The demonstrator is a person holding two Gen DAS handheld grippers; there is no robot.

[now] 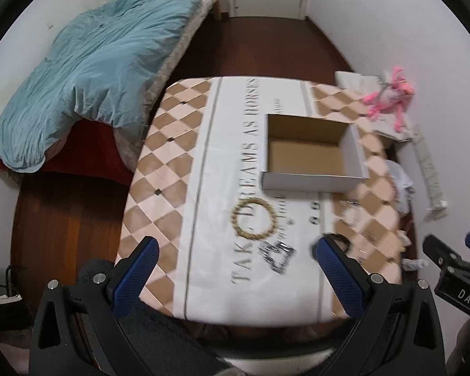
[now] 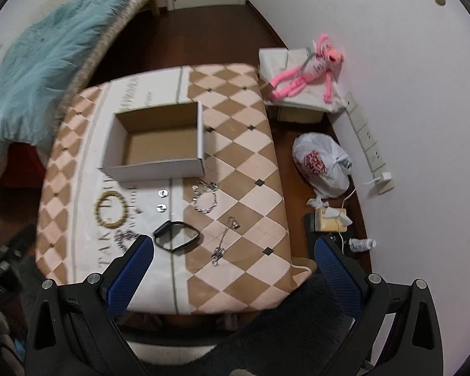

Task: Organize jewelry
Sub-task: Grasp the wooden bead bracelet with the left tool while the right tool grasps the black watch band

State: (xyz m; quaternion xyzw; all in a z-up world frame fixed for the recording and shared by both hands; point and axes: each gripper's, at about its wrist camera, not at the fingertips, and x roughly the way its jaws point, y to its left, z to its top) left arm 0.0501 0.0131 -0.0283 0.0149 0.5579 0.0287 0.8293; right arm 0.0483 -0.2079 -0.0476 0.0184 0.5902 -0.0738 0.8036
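An open, empty cardboard box (image 1: 310, 153) (image 2: 156, 141) sits on the checkered tablecloth (image 2: 241, 163). In front of it lie a gold beaded bracelet (image 1: 253, 222) (image 2: 111, 210), a tangled silver chain (image 1: 279, 257) (image 2: 125, 238), two small silver earrings (image 2: 162, 200), a silver link bracelet (image 2: 205, 199), a black bangle (image 2: 177, 236) and a thin silver pendant chain (image 2: 225, 241). My left gripper (image 1: 236, 244) hovers open over the near part of the table, holding nothing. My right gripper (image 2: 233, 242) is also open and empty, above the table's near right edge.
A bed with a teal quilt (image 1: 94, 72) stands to the left. On the right, by the wall, are a pink plush toy (image 2: 304, 75) on a white box, a white plastic bag (image 2: 322, 163), a power strip (image 2: 366, 138) and small clutter on the dark wooden floor.
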